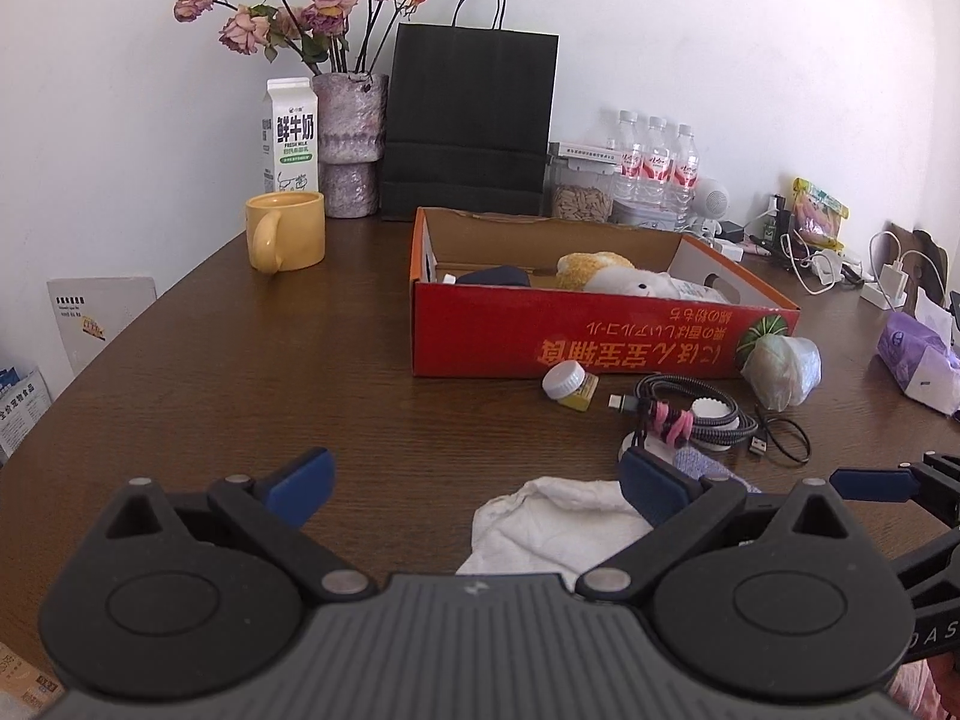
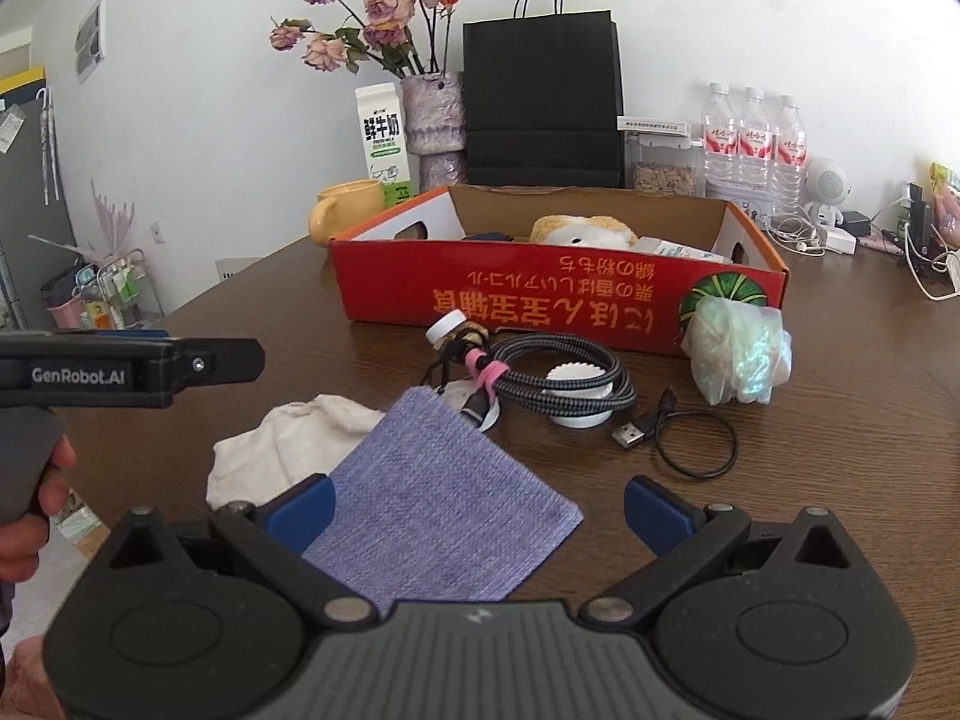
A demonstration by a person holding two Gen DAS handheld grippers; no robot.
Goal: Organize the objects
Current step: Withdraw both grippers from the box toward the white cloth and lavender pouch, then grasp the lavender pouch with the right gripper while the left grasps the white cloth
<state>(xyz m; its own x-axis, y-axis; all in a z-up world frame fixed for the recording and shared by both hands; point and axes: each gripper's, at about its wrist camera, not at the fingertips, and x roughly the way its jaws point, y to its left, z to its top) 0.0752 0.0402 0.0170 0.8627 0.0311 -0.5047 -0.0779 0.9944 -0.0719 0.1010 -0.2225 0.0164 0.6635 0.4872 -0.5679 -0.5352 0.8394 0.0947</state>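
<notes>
Bright, soft daylight (edges bowed), sharp

milk carton [image 1: 290, 135] | vase [image 1: 350, 144] | black paper bag [image 1: 471, 123] | water bottles [image 2: 755, 141]

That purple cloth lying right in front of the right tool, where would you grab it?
I'd take the purple cloth by its right-hand corner, coming in low from the near side. That corner lies free on bare table, while the far edge rests on the cable bundle and the left edge laps over the white towel. The cloth lies flat, so a thin edge pinch looks most workable.
</notes>
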